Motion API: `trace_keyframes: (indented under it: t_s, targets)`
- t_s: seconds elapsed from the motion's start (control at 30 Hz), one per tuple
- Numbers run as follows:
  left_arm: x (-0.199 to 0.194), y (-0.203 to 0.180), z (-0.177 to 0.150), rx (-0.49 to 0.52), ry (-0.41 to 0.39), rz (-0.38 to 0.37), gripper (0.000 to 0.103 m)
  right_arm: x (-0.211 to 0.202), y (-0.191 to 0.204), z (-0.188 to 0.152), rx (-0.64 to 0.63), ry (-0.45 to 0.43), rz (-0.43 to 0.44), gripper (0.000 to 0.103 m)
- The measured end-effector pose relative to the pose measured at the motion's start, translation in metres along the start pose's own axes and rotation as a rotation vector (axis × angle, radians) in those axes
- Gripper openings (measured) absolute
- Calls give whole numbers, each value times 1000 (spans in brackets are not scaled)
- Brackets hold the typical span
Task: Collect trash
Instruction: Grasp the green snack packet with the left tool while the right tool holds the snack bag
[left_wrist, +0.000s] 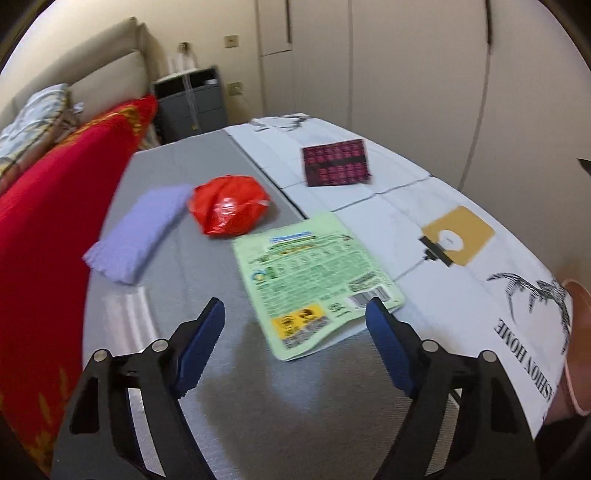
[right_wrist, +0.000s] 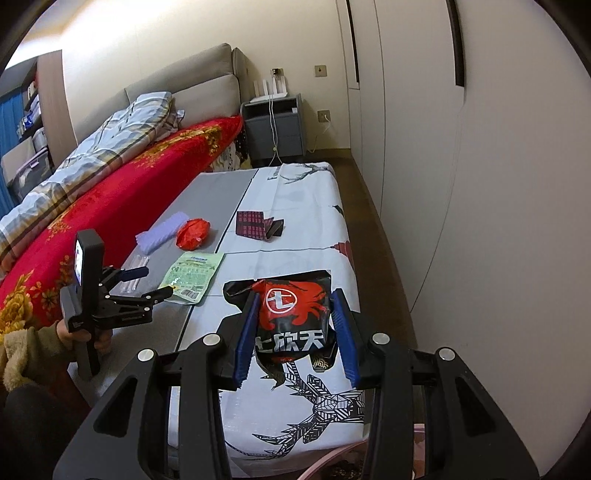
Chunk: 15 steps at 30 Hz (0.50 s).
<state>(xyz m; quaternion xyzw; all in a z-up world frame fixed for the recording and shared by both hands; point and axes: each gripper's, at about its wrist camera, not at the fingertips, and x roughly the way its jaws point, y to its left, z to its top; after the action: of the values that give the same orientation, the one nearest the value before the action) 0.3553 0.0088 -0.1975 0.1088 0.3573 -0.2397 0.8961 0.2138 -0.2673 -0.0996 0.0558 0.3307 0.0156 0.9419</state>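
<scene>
Bedside table (right_wrist: 295, 206) littered with green packet (left_wrist: 314, 280), red wrapper (left_wrist: 229, 210), dark patterned pack (left_wrist: 336, 168); only black-and-red snack bag (right_wrist: 295, 317) collected, clenched in right gripper (right_wrist: 295, 336), while left gripper (left_wrist: 295, 325), agape and empty, straddles green packet's near edge.

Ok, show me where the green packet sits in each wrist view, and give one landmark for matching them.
Left wrist view: the green packet lies centre frame on the table, just ahead of the open left gripper.
Right wrist view: it is left of centre, smaller, beside the left gripper's tips and left of the black and red bag in the right gripper.
Shared landmark: the crumpled red wrapper just beyond the packet.
</scene>
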Motion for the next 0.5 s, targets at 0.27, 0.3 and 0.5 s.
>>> trace_keyframes:
  t_s: [0.27,0.3,0.5]
  targets:
    - [17,-1,0,1,85,-40,66,7,0,0,4,19,9,40]
    - [17,-1,0,2,87,-42,65,7,0,0,4,20,11,40]
    - [20,-9,-2,43,104,-102,21,9,-1,-2,7,29,17,40]
